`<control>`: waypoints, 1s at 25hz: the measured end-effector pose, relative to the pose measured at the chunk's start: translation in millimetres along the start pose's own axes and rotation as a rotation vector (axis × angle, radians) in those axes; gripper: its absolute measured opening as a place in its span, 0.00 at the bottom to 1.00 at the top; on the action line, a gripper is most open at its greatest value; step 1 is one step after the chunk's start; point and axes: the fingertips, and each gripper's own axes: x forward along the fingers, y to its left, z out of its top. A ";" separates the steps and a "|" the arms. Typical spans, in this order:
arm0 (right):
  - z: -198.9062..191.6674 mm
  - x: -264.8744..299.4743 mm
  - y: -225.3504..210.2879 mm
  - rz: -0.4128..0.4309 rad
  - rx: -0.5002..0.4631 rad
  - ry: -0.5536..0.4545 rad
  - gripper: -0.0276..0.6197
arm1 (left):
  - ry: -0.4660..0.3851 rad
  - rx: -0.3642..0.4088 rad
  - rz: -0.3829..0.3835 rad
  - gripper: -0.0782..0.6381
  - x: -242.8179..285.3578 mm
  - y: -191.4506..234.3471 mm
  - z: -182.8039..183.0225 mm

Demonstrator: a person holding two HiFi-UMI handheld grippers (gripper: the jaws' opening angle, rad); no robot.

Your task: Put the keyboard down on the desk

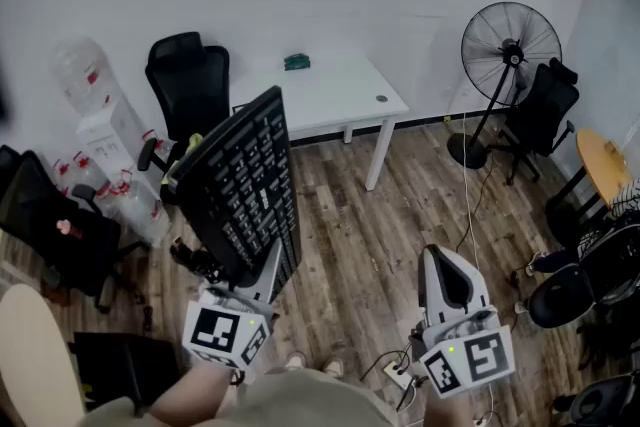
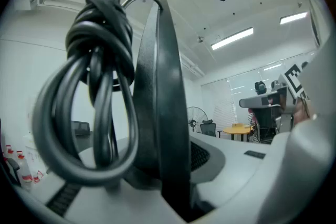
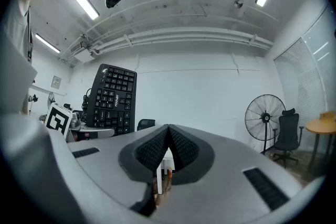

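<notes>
The jaws of my left gripper [image 1: 266, 273] are clamped on one end of the single black plastic full-size keyboard [image 1: 250, 190], parted only by the thickness of its slim hard edge. One black rubbery cable [image 2: 100, 92], knotted into a glossy looped bundle, sits just beside that edge. The jaws of my right gripper [image 3: 168, 135] are pressed together at their ribbed dark tips and hold nothing. I have the keyboard up in the air, standing on end and tilted, keys towards my head camera, above the brown wood-plank floor [image 1: 400, 205] and well apart from the white rectangular bench [image 1: 340, 95] behind it. Two small things lie on the bench: a dark green object [image 1: 297, 62] and a little round one [image 1: 381, 99]. One black pedestal fan [image 1: 510, 40] stands to the right
</notes>
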 end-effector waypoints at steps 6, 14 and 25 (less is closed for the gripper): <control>-1.4 0.1 0.2 0.013 0.024 -0.008 0.08 | 0.002 -0.025 0.013 0.25 -0.3 -1.1 -2.7; 2.4 2.5 -2.9 0.024 0.069 -0.039 0.08 | 0.018 -0.024 0.015 0.25 -1.1 0.2 -5.3; 6.3 -2.4 -0.7 0.024 0.068 0.000 0.08 | 0.041 -0.018 0.005 0.25 -6.7 -3.3 3.7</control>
